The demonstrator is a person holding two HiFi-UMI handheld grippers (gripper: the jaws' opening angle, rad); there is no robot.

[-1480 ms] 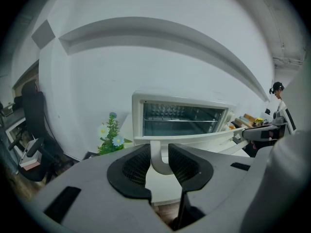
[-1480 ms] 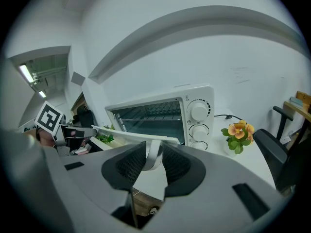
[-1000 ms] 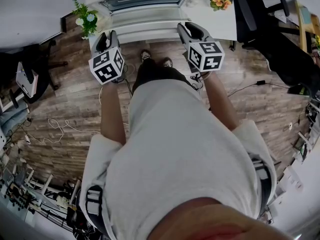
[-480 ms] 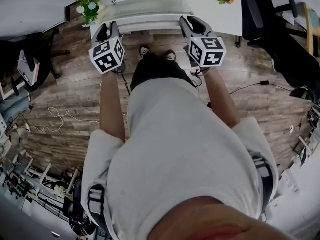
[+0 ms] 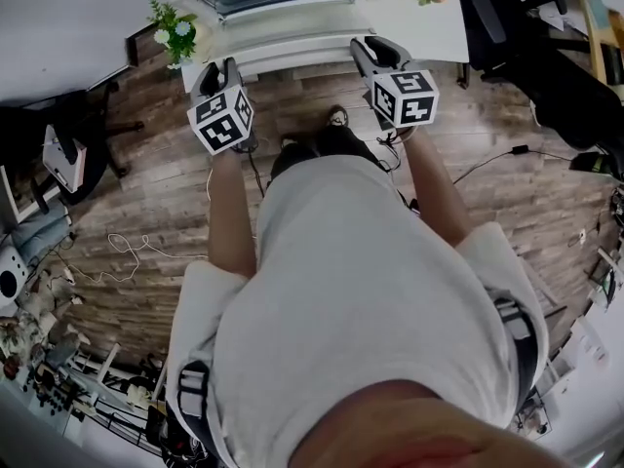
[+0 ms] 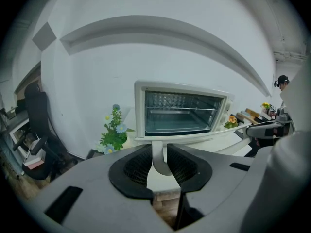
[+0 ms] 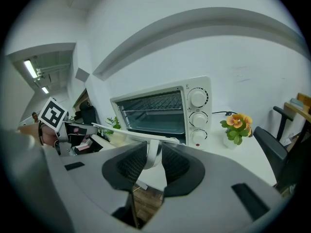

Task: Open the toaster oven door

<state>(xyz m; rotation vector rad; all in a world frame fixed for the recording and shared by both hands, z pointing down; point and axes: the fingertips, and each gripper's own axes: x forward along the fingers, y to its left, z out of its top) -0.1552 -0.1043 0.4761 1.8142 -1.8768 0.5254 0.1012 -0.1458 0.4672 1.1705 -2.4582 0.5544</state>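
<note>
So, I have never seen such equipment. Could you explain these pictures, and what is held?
No robot: a person holds a grey tool with a two-finger claw in each hand. The head view looks down from the person's head at the left claw and the right claw. The two gripper views come from cameras on those tools. On the white table stand a white metal toaster oven, a green plant with blue flowers and a pot of orange flowers. The oven's glass door is folded down, and both claws grip its white handle; the left has just been closing.
</note>
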